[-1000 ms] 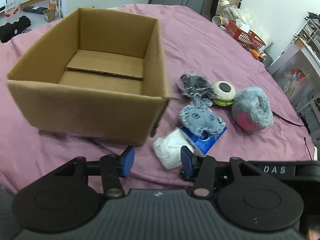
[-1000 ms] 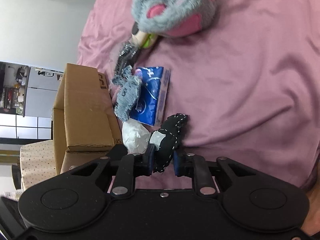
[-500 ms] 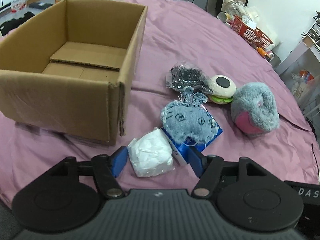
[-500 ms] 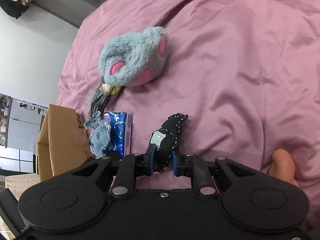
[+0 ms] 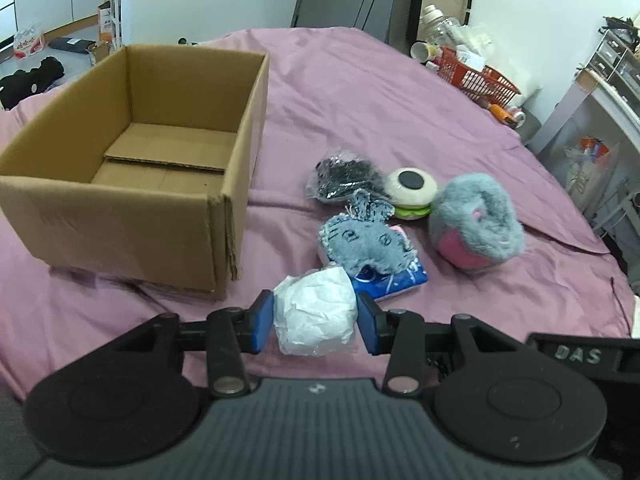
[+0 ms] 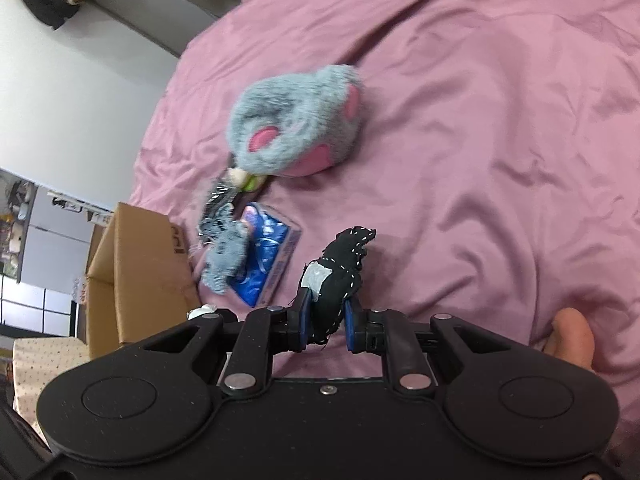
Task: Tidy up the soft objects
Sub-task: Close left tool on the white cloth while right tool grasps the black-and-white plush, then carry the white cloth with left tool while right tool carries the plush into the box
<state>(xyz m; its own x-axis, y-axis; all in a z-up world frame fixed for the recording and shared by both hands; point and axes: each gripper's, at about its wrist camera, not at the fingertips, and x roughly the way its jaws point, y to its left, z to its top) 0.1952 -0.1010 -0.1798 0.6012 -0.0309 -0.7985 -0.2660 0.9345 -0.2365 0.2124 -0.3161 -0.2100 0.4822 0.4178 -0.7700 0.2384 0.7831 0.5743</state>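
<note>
My left gripper is open, its jaws on either side of a white crumpled soft bundle lying on the purple bedsheet. Behind it lie a grey denim plush on a blue tissue pack, a black netted bag, a burger-shaped plush and a fluffy grey-pink plush. An open cardboard box stands at the left, empty. My right gripper is shut on a black stitched plush, held above the sheet. The fluffy plush and the box show there too.
A red basket with bottles and cups stands at the bed's far right edge. A white shelf unit stands right of the bed. A fingertip shows beside my right gripper.
My left gripper moved forward and right until its jaws straddle the white bundle. My right gripper kept hold of the black plush and swung away from the box.
</note>
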